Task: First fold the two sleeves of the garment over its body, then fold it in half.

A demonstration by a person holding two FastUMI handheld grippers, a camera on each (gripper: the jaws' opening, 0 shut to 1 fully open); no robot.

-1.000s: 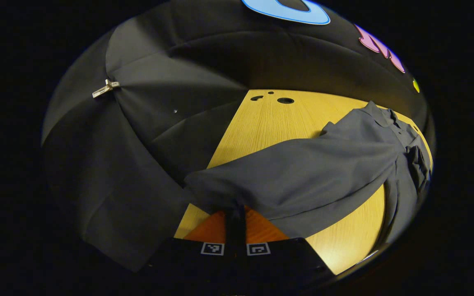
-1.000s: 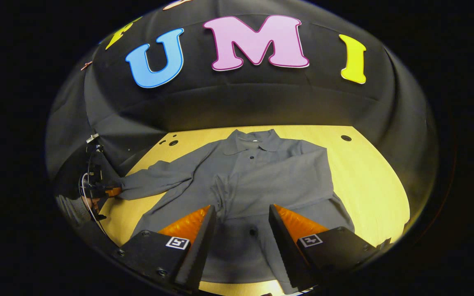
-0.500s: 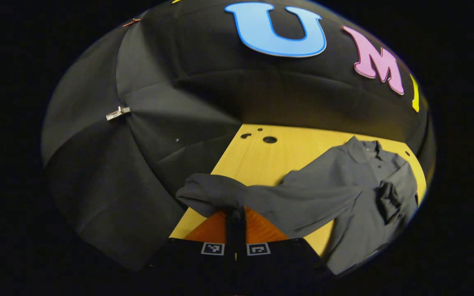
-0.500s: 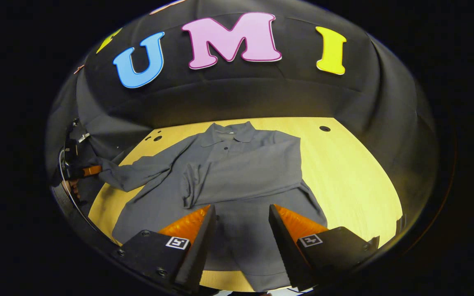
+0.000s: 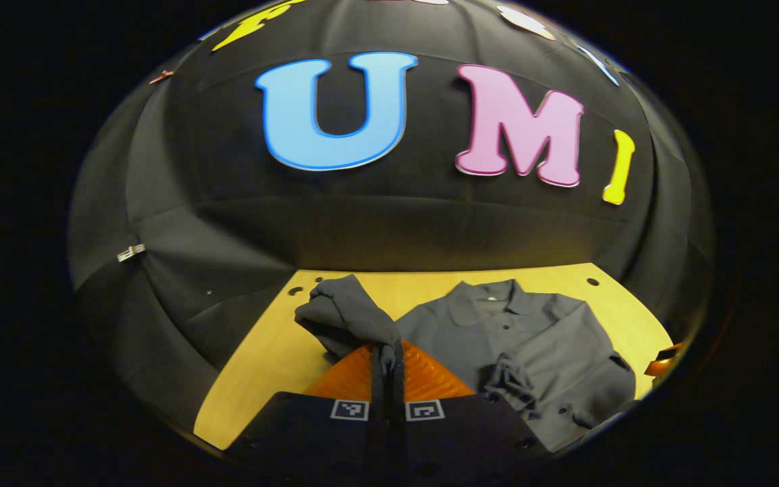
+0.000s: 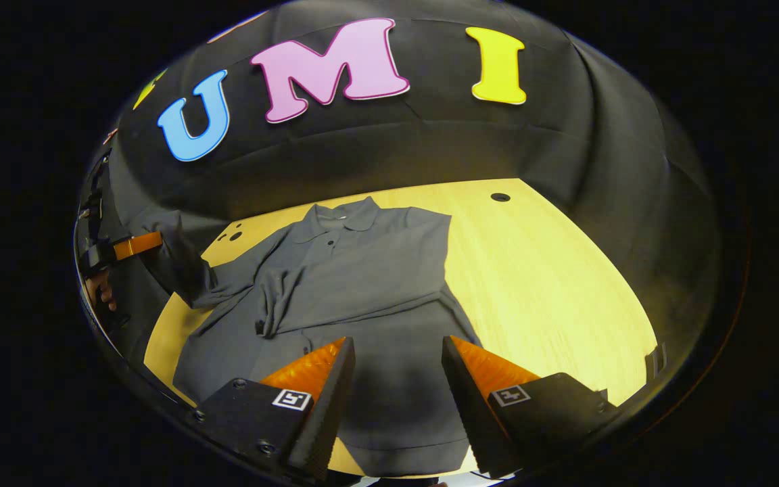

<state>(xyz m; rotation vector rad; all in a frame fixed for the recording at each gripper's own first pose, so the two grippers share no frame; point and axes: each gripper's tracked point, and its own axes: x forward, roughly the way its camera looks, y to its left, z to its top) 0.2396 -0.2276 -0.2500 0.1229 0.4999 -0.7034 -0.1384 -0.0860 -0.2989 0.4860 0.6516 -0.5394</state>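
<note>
Left gripper (image 5: 387,352): jaws closed flat together, the cuff end of the left sleeve (image 5: 345,314) pinched between both fingers. The sleeve bunches in a dark lump just ahead of the tips and a little to their left, lifted off the table.
Left gripper seen from the right gripper view (image 6: 134,245): far off to the left of the right jaws, raised above the table edge, the sleeve (image 6: 190,274) hanging slack from it down to the garment's shoulder. Part of a hand (image 6: 100,292) shows just below it.
Right gripper (image 6: 396,352): jaws spread wide apart, nothing between them; the fingers hover over the lower body of the garment, cloth visible through the gap. Cannot tell whether the tips touch the fabric.
Garment (image 6: 356,270): grey collared shirt, lying face up on the wooden table (image 6: 552,270), collar (image 6: 342,215) at the far end from the right jaws, hem nearest them.
Right sleeve (image 6: 362,297): lies folded across the chest, its cuff ending left of the button line, just ahead of the right jaws.
Garment from the left gripper view (image 5: 531,345): ahead and to the right of the closed jaws, crumpled cuff of the folded sleeve (image 5: 508,382) near its middle.
Table holes (image 6: 500,197): one beyond the garment's right shoulder, a few by the left corner.
</note>
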